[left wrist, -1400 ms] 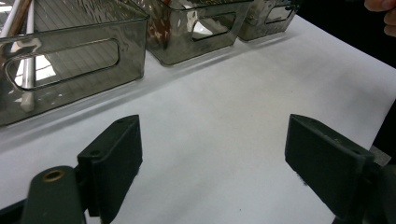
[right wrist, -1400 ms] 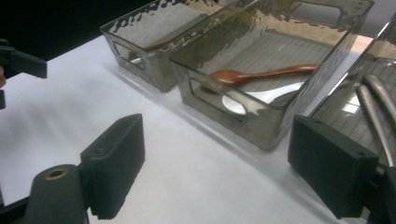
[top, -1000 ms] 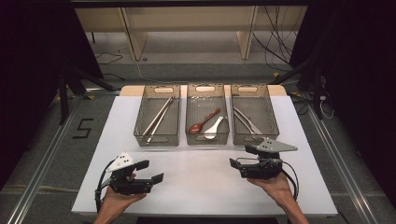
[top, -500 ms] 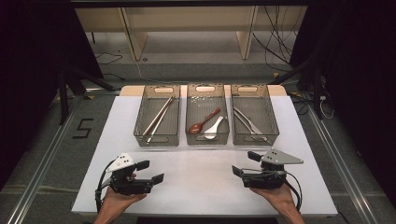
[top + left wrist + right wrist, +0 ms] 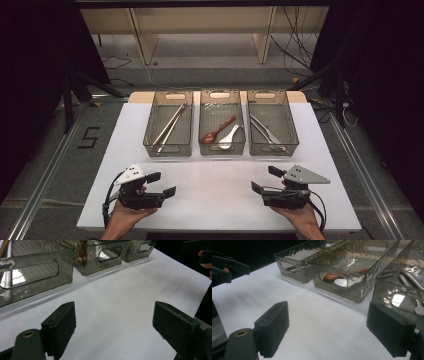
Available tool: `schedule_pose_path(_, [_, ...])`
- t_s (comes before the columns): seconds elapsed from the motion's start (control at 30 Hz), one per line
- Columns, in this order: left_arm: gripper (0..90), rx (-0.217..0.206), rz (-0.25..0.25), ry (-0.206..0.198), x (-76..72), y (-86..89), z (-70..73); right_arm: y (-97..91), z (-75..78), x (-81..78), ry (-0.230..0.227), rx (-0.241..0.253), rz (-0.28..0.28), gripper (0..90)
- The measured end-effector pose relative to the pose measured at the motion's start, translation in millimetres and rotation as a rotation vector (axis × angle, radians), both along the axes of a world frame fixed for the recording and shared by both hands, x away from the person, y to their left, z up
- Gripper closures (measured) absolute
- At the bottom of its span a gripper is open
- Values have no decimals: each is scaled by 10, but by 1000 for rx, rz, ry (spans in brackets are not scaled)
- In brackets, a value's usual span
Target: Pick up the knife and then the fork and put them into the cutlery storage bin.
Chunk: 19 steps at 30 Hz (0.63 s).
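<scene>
Both the left gripper (image 5: 164, 184) and the right gripper (image 5: 263, 180) have jaws spread wide, empty, low over the table (image 5: 215, 200) near its front edge. The nearest things lie in the middle bin (image 5: 222, 148): a brown spoon (image 5: 218, 130) beside a white spoon (image 5: 228, 138). Both look light, stiff and probably slippery; the handle seems the best hold. The brown spoon's long axis runs diagonally, bowl toward the person, handle away to the right.

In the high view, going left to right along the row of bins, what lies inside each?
Left smoky clear plastic bin: pair of long chopsticks → middle bin: reddish-brown wooden spoon, white spoon → right bin: metal cutlery.
</scene>
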<state>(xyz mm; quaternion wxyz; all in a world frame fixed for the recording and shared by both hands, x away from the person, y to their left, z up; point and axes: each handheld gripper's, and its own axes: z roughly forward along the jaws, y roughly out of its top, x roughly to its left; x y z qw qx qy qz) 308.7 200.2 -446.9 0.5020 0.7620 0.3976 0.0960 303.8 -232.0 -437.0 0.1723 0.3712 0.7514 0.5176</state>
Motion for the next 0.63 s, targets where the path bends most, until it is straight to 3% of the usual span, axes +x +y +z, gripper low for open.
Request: schedule_pose_path(0.63, [184,-2,0,2,5,7,-1,10,-17,8,3,-1,2,189])
